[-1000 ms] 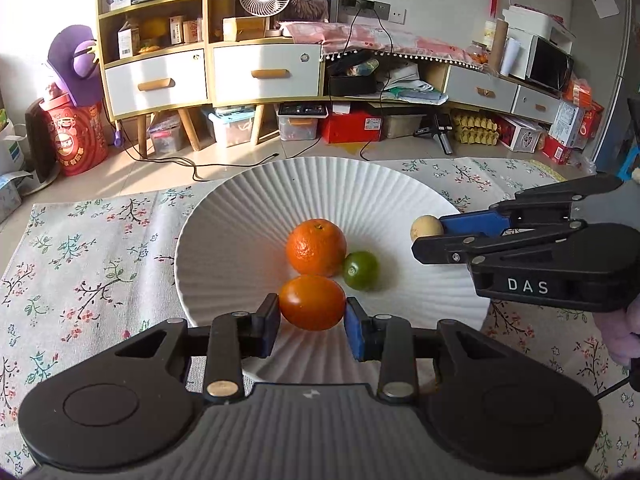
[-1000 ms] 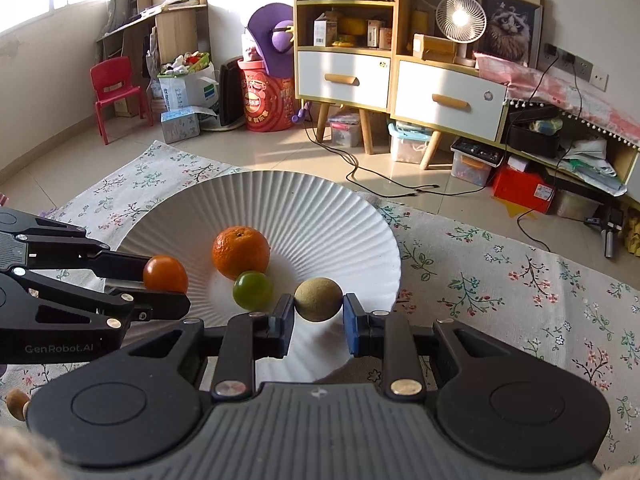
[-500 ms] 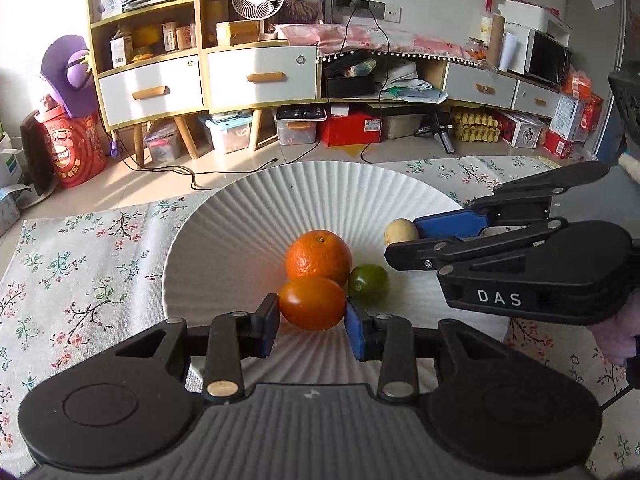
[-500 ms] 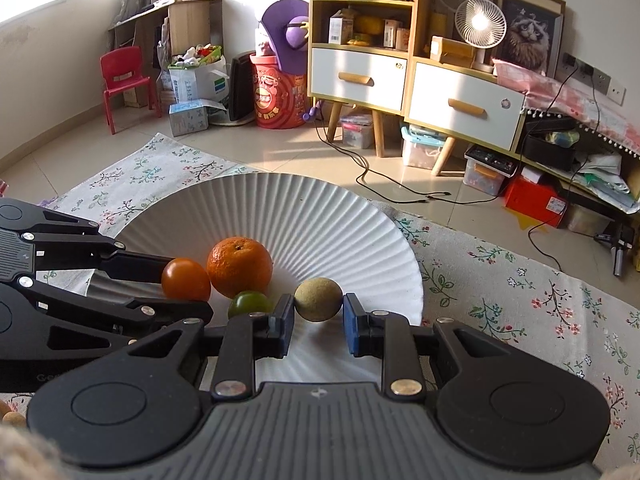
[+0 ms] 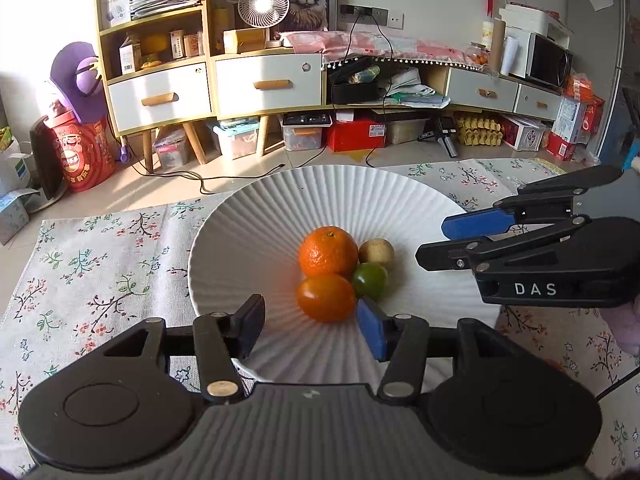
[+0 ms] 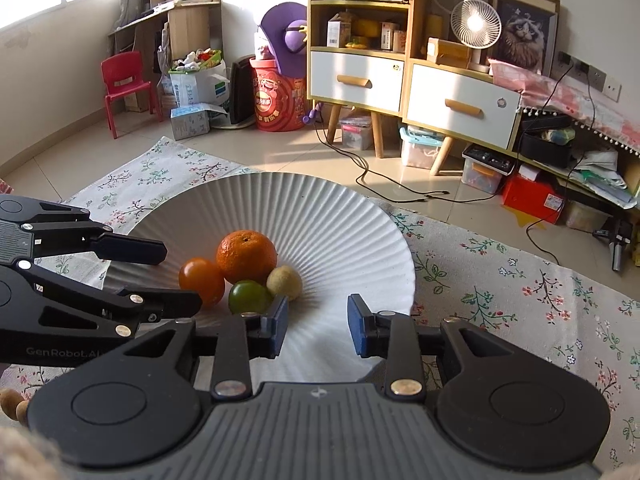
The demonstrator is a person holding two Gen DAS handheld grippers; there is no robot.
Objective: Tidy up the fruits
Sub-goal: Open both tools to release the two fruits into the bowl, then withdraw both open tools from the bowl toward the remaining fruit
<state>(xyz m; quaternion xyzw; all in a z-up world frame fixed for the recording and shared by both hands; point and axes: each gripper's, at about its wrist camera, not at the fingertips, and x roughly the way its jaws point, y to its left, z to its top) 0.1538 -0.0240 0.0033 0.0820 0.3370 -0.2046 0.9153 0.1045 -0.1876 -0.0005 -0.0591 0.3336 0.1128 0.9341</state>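
A floral-patterned cloth [image 5: 100, 264] covers the table, and on it sits a wide white ribbed plate [image 5: 256, 248] holding four fruits bunched together at its middle.

Going left to right in the left wrist view: the left gripper [image 5: 310, 326] has its fingers spread wide, gripping nothing, its blue right pad close beside the small smooth orange-red fruit [image 5: 325, 297] at the front of the cluster — whether it touches is unclear. Behind that fruit sits the larger dimpled orange [image 5: 328, 251], touching it. Just right of the pair lies the small round green lime [image 5: 370, 280], and behind the lime rests the tan-brown round fruit [image 5: 376, 251], pressed against the orange. Further right, the right gripper [image 5: 434, 244] hangs over the plate's right side with its fingers parted and empty, clear of the fruit.

The right wrist view shows the same cluster — smooth orange-red fruit [image 6: 201, 281], dimpled orange [image 6: 246, 256], green lime [image 6: 249, 297], tan fruit [image 6: 284, 282] — with the right gripper [image 6: 318, 330] open in front of it, its left pad just beside the lime. The left gripper [image 6: 182, 278] reaches in from the left, also open, beside the orange-red fruit.
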